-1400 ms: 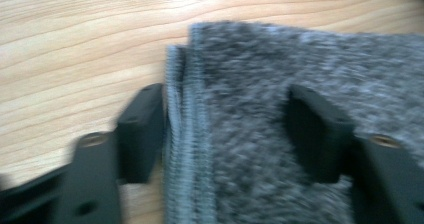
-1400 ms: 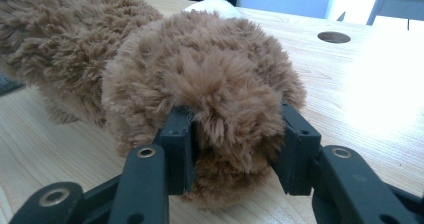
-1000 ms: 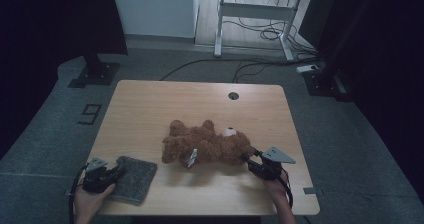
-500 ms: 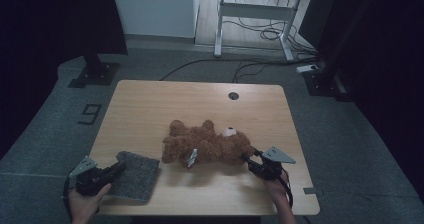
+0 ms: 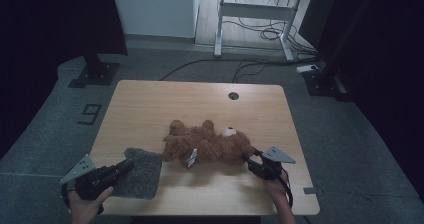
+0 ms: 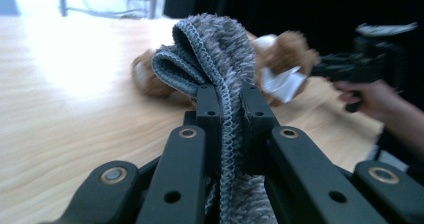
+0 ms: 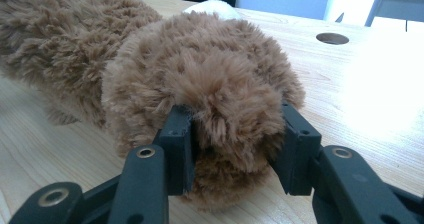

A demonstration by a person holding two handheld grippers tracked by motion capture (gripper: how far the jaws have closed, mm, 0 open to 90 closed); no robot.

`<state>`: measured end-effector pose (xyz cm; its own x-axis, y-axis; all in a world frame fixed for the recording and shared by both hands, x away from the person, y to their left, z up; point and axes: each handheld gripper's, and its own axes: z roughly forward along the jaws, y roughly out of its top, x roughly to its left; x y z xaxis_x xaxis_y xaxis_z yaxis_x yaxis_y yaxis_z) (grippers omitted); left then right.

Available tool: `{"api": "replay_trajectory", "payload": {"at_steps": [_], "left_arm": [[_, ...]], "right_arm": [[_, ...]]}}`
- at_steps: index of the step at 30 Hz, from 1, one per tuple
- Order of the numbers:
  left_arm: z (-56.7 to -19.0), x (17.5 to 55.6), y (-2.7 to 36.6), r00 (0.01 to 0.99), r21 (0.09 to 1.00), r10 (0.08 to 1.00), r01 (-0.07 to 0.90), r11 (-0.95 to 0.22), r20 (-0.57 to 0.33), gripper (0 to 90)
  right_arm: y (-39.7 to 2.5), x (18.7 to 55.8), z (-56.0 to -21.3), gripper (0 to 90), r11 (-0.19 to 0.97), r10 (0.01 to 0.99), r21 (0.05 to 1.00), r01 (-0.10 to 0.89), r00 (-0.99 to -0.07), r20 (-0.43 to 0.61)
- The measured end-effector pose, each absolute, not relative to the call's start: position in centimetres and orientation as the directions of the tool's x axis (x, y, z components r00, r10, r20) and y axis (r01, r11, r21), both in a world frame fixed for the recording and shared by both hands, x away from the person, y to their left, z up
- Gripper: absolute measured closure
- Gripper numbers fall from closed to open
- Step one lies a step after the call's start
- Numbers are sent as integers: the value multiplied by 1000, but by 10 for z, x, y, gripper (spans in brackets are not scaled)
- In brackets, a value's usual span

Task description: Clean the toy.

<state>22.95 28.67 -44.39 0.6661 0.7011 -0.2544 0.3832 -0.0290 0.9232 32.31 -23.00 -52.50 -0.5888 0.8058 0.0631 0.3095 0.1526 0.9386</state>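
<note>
Now | left tool (image 6: 231,109) clamps grey cloth (image 6: 220,49) | right tool (image 7: 235,134) seemingly grips teddy bear (image 7: 200,79)

A lab or test room, by the look of it — a lone wooden table (image 5: 150,104) on grey carpet (image 5: 70,134), hemmed in by black curtains (image 5: 50,19). Behind stands a white desk frame (image 5: 255,14) with loose cables (image 5: 260,31) — and a number marked on the floor (image 5: 90,114).

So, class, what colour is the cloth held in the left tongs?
Grey, with a paler stitched edge; the cloth shows best in the left gripper view.
</note>
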Motion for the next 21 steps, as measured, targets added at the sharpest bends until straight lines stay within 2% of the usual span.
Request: {"api": "replay_trajectory", "payload": {"at_steps": [5,10,16,21], "left_arm": [[-422,222,275,723,941,645,339,-15,-250,815],[-412,230,257,748,945,621,326,-34,-236,815],[-404,266,208,790,938,557,343,-55,-257,815],[-401,281,170,815,936,525,339,-90,-245,815]], "right_arm": [[-230,324,-525,564,149,807,940,309,-587,65],[-229,324,-525,564,147,809,940,308,-584,65],[-229,325,-525,564,145,810,940,309,-583,67],[-229,325,-525,564,144,809,940,309,-584,68]]}}
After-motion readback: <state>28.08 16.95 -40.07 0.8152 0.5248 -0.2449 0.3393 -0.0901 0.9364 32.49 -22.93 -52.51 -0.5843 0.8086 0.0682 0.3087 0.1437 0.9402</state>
